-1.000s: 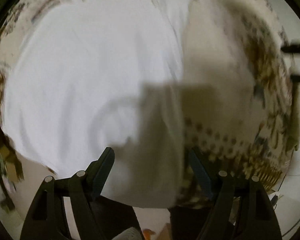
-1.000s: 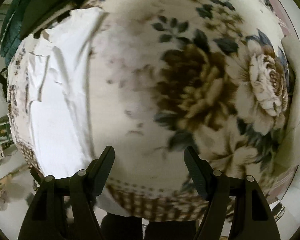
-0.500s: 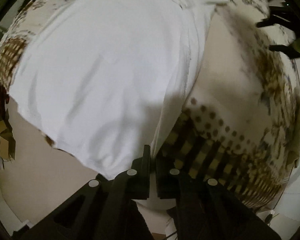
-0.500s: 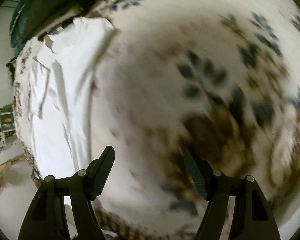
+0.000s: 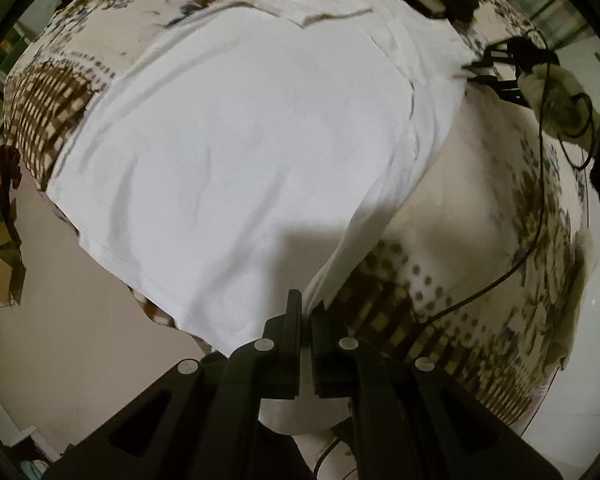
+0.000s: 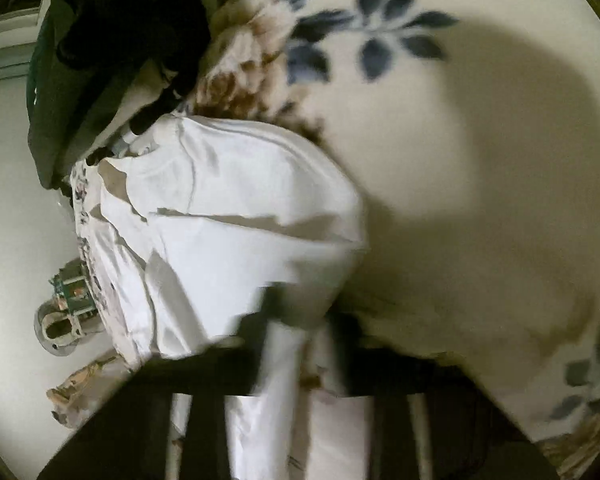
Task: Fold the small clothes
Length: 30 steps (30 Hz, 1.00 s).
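Since a second ago both claws have closed: left gripper (image 5: 306,312) clamps the near hem corner of the white T-shirt (image 5: 240,152), spread on the floral bedspread (image 5: 480,216). Right gripper (image 6: 300,320), blurred, has just been closing, shirt cloth between its fingers. Only the left view shows the person's hand (image 5: 552,96); only the right shows dark green fabric (image 6: 60,92).
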Each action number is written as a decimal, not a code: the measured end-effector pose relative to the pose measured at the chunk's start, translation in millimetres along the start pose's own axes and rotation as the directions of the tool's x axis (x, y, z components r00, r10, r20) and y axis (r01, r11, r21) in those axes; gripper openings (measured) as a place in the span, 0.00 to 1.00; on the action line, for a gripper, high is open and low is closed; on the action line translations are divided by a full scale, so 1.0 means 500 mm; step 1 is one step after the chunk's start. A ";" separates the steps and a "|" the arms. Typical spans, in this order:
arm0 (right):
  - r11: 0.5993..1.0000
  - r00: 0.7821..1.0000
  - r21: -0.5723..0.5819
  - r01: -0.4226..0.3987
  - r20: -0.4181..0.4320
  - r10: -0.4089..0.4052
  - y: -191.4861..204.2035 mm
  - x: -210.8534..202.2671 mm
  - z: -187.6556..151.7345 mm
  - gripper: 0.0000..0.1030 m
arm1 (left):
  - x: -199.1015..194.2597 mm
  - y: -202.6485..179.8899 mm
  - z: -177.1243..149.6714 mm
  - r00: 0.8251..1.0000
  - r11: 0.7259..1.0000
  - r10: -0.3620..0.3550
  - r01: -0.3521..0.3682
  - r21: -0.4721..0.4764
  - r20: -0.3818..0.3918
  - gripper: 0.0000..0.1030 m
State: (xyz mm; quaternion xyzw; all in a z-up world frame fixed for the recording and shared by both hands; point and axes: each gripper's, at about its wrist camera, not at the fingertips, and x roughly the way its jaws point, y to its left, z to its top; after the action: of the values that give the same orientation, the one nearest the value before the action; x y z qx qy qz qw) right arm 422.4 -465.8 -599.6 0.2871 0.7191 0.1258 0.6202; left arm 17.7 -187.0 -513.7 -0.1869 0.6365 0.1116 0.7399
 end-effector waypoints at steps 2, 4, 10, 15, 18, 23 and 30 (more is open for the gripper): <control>1.000 0.999 -0.017 0.025 0.021 -0.024 0.034 -0.007 -0.002 0.06 | -0.012 0.013 0.019 1.000 1.000 -0.018 0.018 -0.001 0.003 0.02; 0.999 0.999 -0.032 0.045 0.029 -0.044 0.074 -0.019 -0.011 0.06 | -0.033 0.043 0.047 0.999 0.999 -0.046 0.046 -0.001 0.015 0.02; 0.979 0.988 -0.139 0.151 0.044 -0.147 0.236 -0.068 -0.018 0.05 | -0.074 0.172 0.126 0.994 0.994 -0.099 0.101 -0.047 0.044 0.02; 0.939 0.968 -0.235 0.250 0.080 -0.238 0.438 -0.006 -0.015 0.04 | -0.058 0.302 0.189 0.992 0.988 -0.115 0.120 -0.102 0.052 0.02; 0.914 0.953 -0.270 0.302 0.098 -0.286 0.560 0.076 -0.011 0.04 | -0.042 0.373 0.214 0.991 0.982 -0.124 0.130 -0.138 0.048 0.02; 0.868 0.917 -0.298 0.398 0.110 -0.383 0.703 0.222 -0.004 0.04 | 0.020 0.484 0.241 0.987 0.965 -0.158 0.159 -0.209 0.020 0.02; 0.809 0.859 -0.290 0.511 0.125 -0.497 0.760 0.367 0.000 0.04 | 0.120 0.591 0.253 0.981 0.938 -0.192 0.174 -0.300 -0.032 0.06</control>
State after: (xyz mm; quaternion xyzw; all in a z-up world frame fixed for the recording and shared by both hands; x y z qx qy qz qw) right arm 508.1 -56.2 -545.9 -0.0133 0.7266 0.0631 0.6840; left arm 22.1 129.2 -597.6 -0.3571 0.6146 0.1307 0.6911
